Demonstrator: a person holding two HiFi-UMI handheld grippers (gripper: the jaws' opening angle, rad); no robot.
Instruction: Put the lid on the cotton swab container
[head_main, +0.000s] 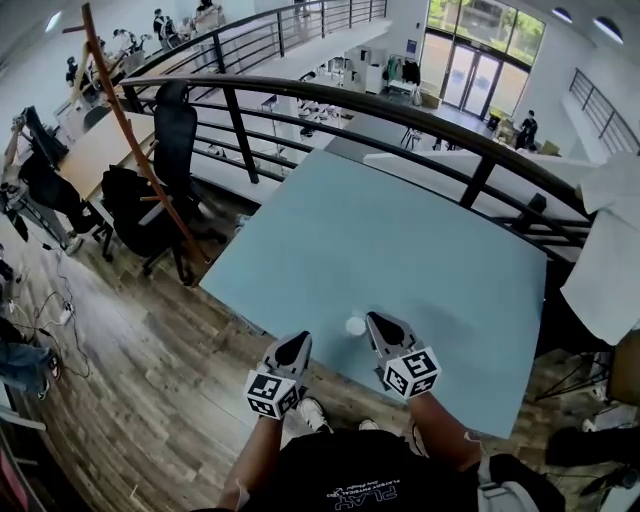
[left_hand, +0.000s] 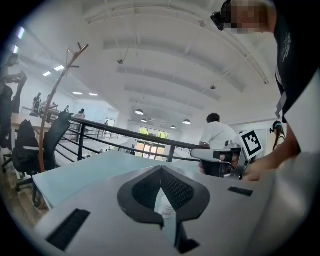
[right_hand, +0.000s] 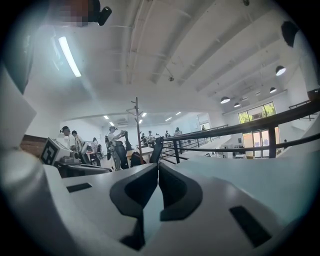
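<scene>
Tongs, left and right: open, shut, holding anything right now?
Left tongs: shut, gripping nothing; white container sits just beyond their tips.
Right tongs: shut, empty.

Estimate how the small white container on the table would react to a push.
The white container looks tiny on the smooth table, so it is probably light and quick to slide. Its round outline suggests it may roll if tipped.

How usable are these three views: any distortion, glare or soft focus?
Head view: fisheye bows the railing; the glass doors are bright, the table evenly lit. Left gripper view: dark vignette in the corners, the left hand-held gripper soft up close, background sharper. Right gripper view: same vignette, the ceiling strip light blooms, the right hand-held gripper soft too.
</scene>
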